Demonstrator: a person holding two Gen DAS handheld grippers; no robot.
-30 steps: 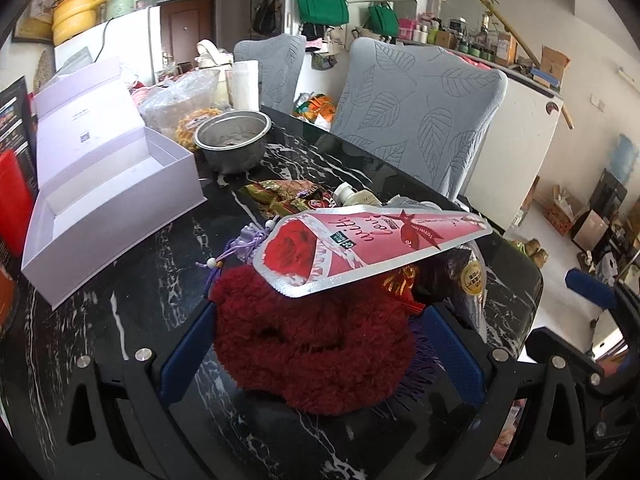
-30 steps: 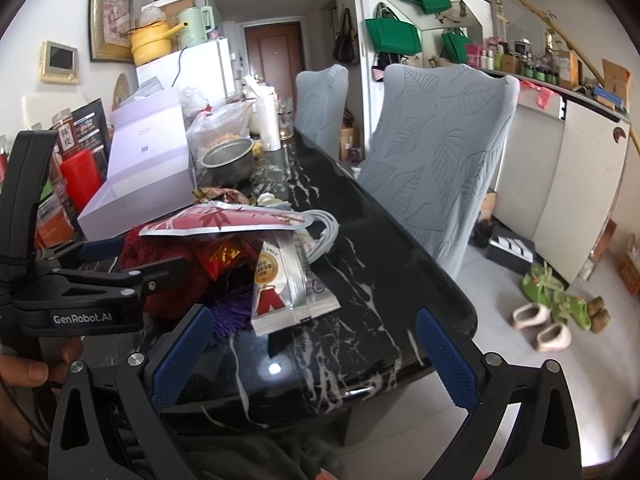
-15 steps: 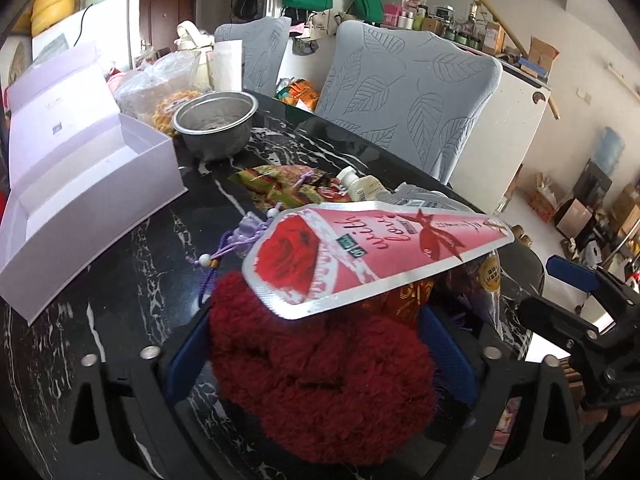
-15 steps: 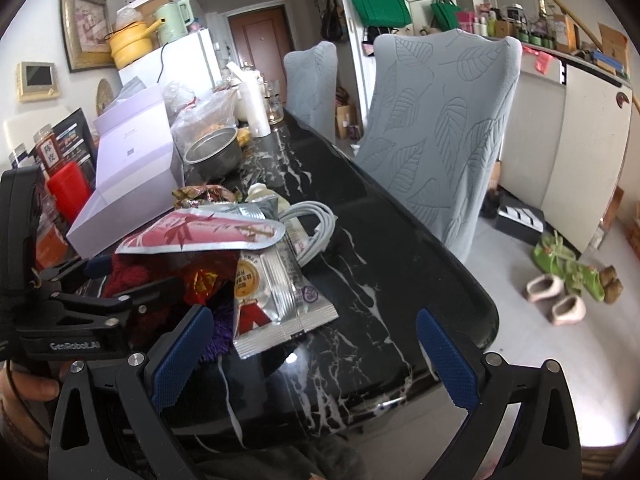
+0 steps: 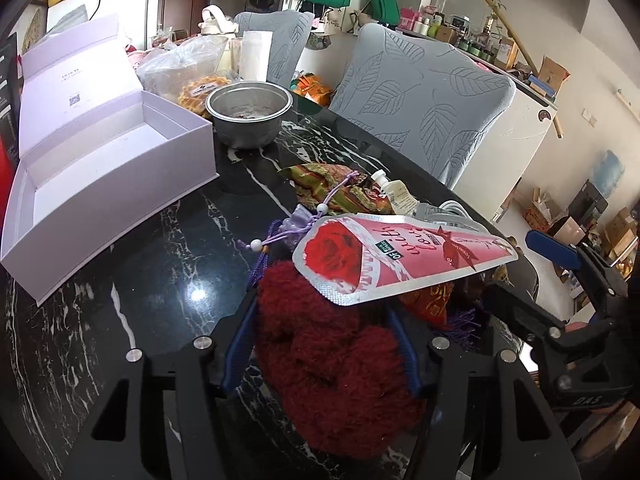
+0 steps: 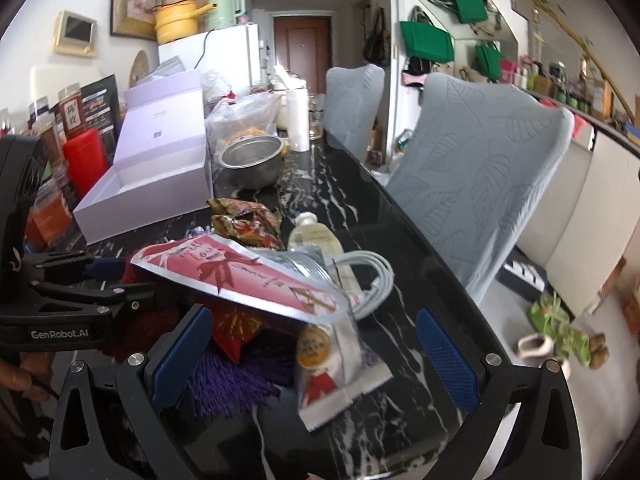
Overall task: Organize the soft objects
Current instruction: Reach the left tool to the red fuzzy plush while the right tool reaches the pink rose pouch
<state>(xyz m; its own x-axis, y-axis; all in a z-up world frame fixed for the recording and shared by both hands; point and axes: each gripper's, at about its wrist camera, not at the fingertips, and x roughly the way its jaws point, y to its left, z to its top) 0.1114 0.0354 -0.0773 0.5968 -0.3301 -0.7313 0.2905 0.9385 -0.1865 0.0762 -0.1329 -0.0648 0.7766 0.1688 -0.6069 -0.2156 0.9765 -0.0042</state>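
Observation:
A fuzzy dark red soft item [image 5: 332, 364] lies on the black marble table [image 5: 168, 256]. My left gripper [image 5: 320, 344] is shut on it, blue pads pressing both sides. A pink rose-print pouch [image 5: 400, 260] rests on top of it. My right gripper [image 6: 316, 348] is open, its blue pads on either side of a white snack packet [image 6: 332, 364] and a purple fringed item [image 6: 232, 380]. It touches neither. The right gripper also shows at the right of the left wrist view [image 5: 560, 256]. An open white box [image 5: 100, 160] stands at the left.
A steel pot [image 5: 250, 114], a bagged snack [image 5: 188, 68], foil snack packs [image 5: 340, 192], a small bottle [image 5: 396, 194] and a white cable [image 6: 368, 280] lie on the table. Two grey-covered chairs [image 5: 428, 96] stand along the far side. The table edge is near the right gripper.
My left gripper has closed on the dark red soft item and shifted right. My right gripper has moved forward over the snack packet, staying open.

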